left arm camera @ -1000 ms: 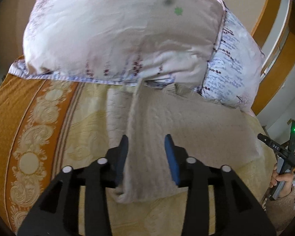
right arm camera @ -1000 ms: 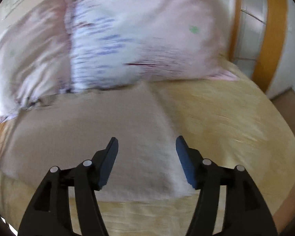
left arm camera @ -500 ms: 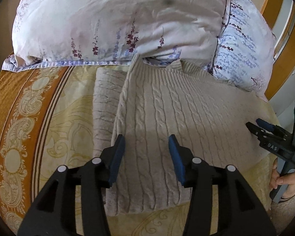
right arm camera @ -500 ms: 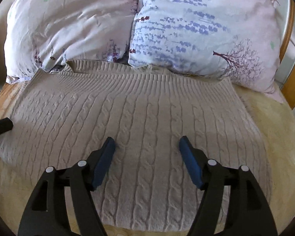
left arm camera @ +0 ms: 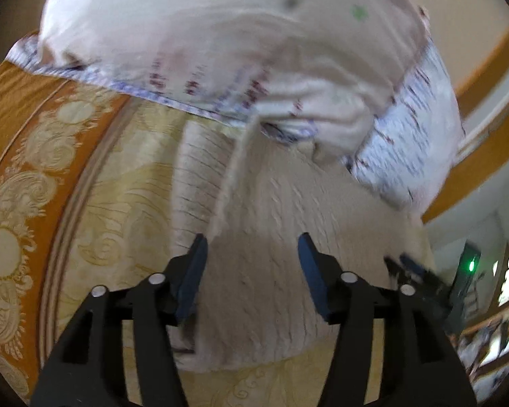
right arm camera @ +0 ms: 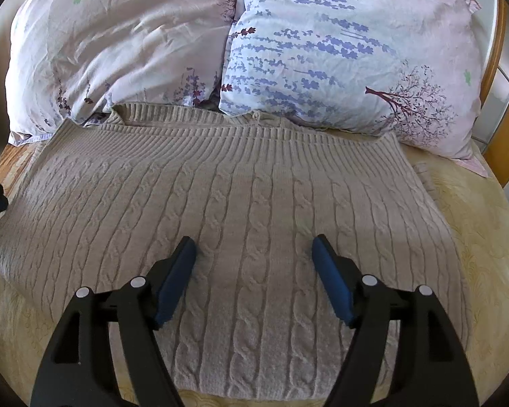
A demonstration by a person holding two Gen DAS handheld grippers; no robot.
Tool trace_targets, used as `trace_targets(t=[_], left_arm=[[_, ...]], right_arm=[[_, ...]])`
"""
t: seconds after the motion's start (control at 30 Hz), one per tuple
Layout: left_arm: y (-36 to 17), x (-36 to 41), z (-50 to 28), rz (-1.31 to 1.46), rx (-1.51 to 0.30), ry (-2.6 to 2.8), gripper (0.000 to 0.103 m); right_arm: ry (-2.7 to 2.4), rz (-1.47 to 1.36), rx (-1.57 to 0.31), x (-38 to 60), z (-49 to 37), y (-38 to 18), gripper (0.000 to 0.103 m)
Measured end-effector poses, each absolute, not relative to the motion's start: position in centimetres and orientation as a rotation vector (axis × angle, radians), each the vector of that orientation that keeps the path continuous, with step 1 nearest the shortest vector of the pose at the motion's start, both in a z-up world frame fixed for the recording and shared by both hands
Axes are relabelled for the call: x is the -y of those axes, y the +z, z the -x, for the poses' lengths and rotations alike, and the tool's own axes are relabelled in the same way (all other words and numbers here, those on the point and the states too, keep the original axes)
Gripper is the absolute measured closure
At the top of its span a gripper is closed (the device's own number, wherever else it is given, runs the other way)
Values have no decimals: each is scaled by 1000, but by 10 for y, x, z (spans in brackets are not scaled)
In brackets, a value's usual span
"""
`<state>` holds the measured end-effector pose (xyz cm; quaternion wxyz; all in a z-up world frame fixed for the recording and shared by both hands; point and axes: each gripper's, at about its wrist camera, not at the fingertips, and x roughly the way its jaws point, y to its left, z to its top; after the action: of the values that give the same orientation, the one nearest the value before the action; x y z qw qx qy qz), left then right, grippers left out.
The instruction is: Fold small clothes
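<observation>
1. Both pairs of jaws have just been opening since a second ago, and the blur has gone from our right wrist view, which now holds steady over the knit
2. Our left gripper point(left arm camera: 251, 268) stands released above the left edge of the cable-knit sweater point(right arm camera: 241, 210); nothing is pinched between its pads
3. Our right gripper point(right arm camera: 254, 271) is likewise released, jaws wide, hovering over the middle of the sweater with cloth below but not clamped
4. The sweater lies flat on the yellow bedspread point(right arm camera: 475, 237), ribbed collar touching the two floral pillows point(right arm camera: 322, 51), hem nearest us; its cables run away from the fingers
5. We judge the next fold turns on the left side, where the left gripper is nearer
6. Only the left wrist view shows the sleeve point(left arm camera: 200, 183) already tucked beside the body; only the right view shows the collar sharply
</observation>
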<state>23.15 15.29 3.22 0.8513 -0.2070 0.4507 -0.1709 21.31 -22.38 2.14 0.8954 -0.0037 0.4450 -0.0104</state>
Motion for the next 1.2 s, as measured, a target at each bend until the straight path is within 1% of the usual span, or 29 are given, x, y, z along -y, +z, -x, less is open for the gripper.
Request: trace_targets(t=[0.1,0.23,0.57,0.77,0.93,1.03,1.07,1.13,1.2], left_arm=[[31,-166,-237,484,-956,-321,43],[26,-175,-243,536,-968,-284,38],[9,-175,-263,615,-1017,-245,38],[5,-162,-271,617,-1022,-251,40],[4,-155,-274,614,-1014,-230,49],[3,-154,-274,631,-1016,-231,58],[2,-152,-275,639,-1020,-237,60],[1,-151,-275,651,-1025,-248,71],[0,-148,-276,669,-1028,-259,77]], right_arm=[[-26,12,-921,223,-214,21,28],[-37,11,-922,224,-215,21,25],[-40,10,-922,223,-215,21,24],[-41,9,-917,224,-215,21,24],[-47,4,-915,222,-214,21,24],[-48,2,-914,222,-213,20,24],[-48,1,-914,222,-213,20,23],[-50,0,-914,222,-213,20,23],[-50,-1,-914,222,-213,20,23]])
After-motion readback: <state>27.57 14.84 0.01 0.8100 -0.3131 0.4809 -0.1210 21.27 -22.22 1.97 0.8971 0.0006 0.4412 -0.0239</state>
